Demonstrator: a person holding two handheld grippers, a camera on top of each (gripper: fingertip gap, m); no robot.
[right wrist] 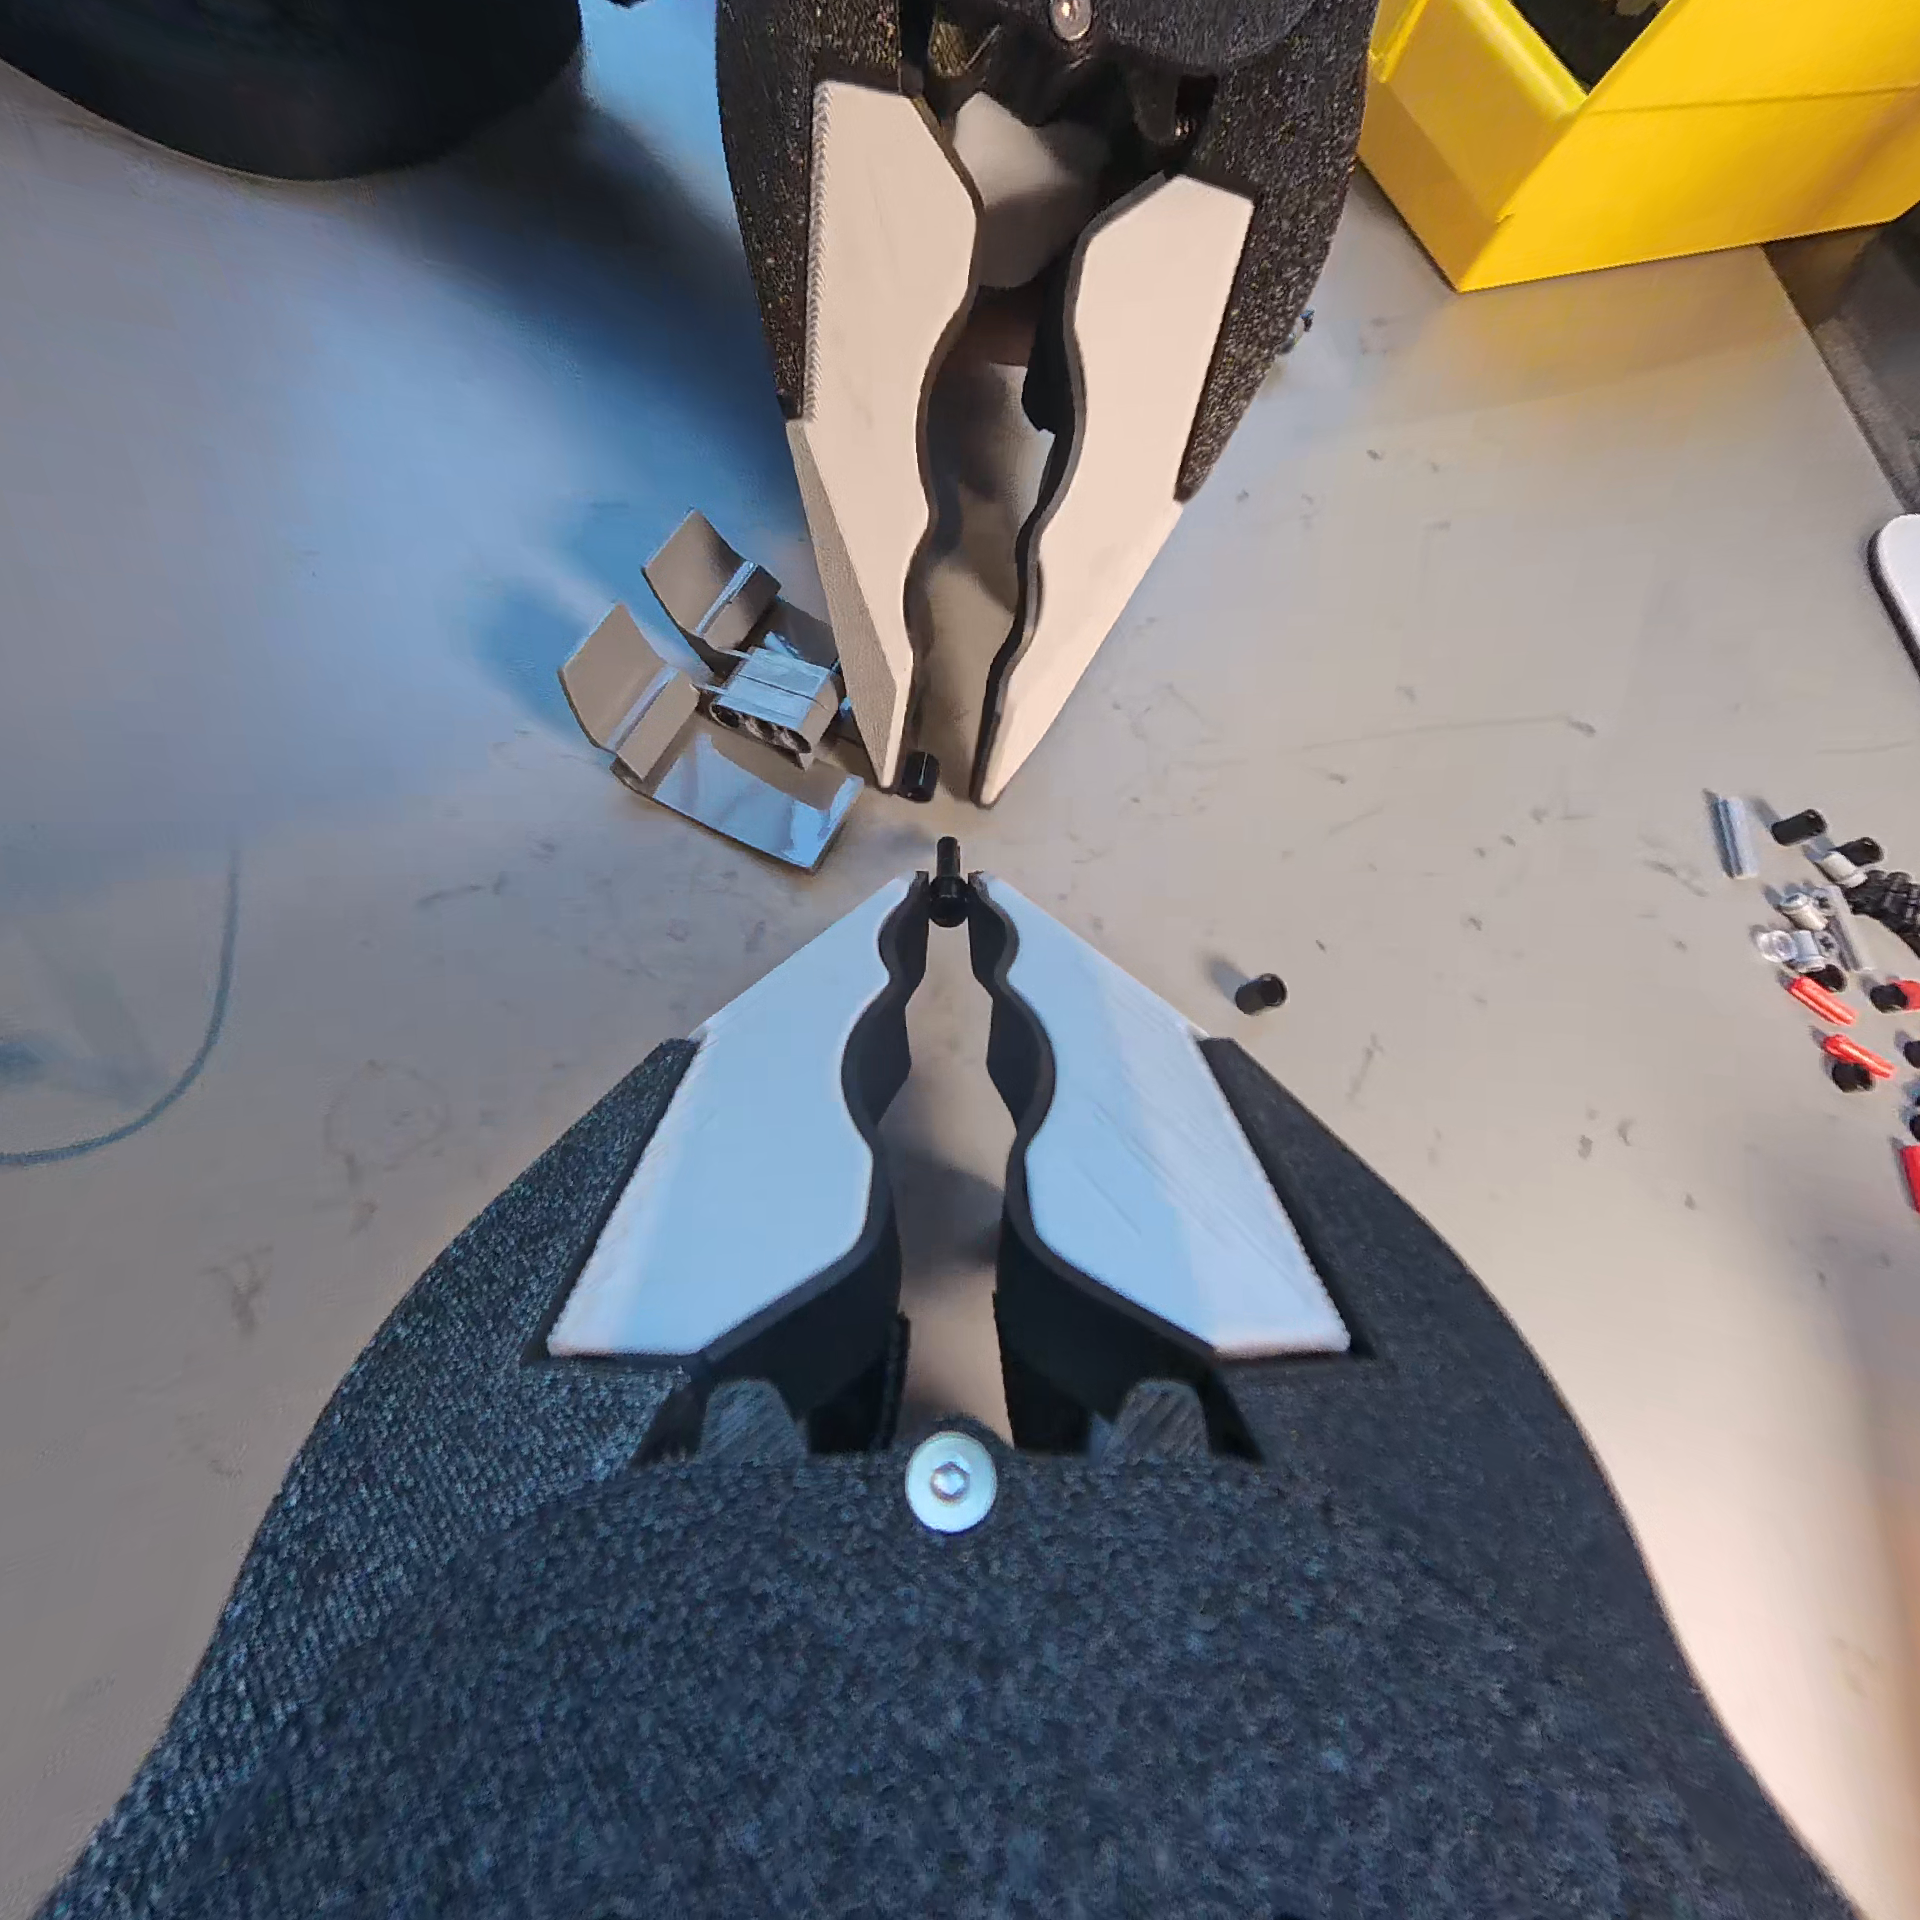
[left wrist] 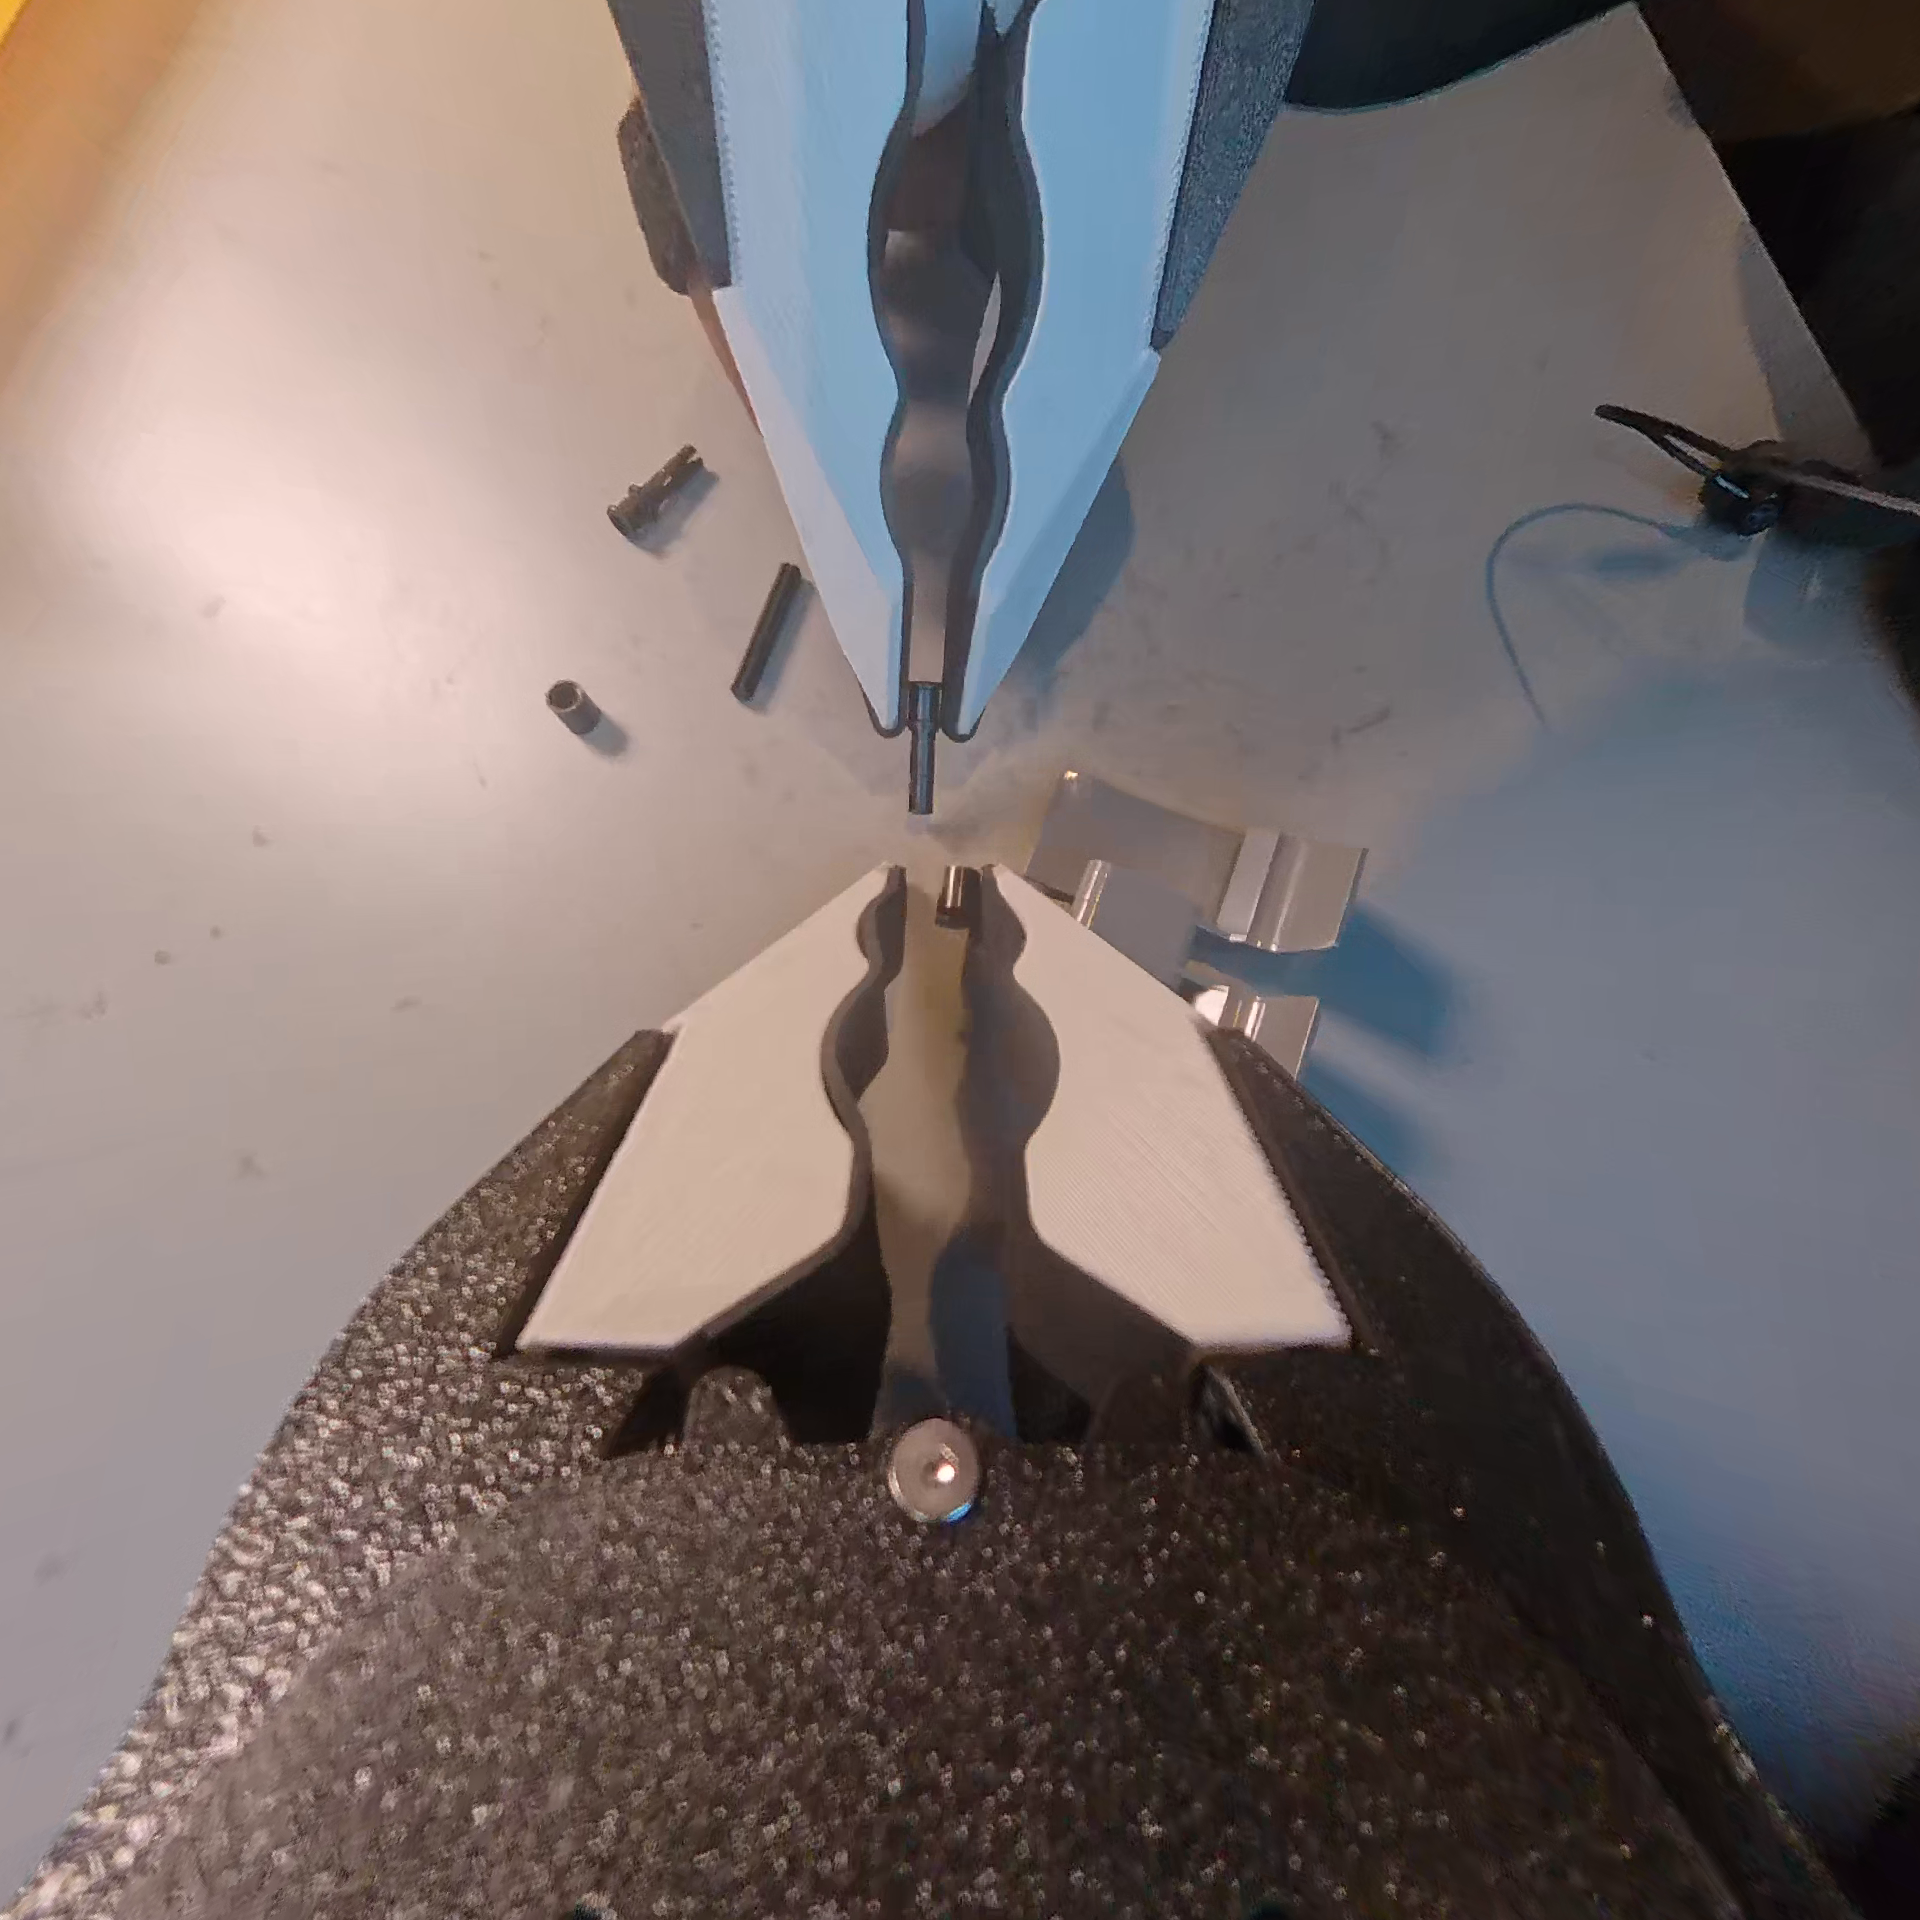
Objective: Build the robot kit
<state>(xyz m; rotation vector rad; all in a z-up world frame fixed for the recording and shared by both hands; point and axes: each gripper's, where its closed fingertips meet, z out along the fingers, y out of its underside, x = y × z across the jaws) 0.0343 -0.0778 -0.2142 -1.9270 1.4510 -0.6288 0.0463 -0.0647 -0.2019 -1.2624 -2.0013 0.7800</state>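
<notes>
The right gripper (right wrist: 945, 881) pinches a black pin (right wrist: 947, 894), tip-to-tip with the left gripper (left wrist: 943, 875), narrowly parted around a black bushing (left wrist: 952, 896), beside the grey bracket (right wrist: 717, 707).

A yellow bin (right wrist: 1621, 135), a grey bracket-like part (right wrist: 707, 707) and scattered small pins (right wrist: 1829, 935) lie on the table (right wrist: 1351, 623).

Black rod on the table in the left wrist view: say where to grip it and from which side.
Probably grip the black rod at its middle, from above, fingers closing across its thin width. It lies flat on the table, long and narrow, with bare table along both sides; the black sleeve lies clear of it.
</notes>
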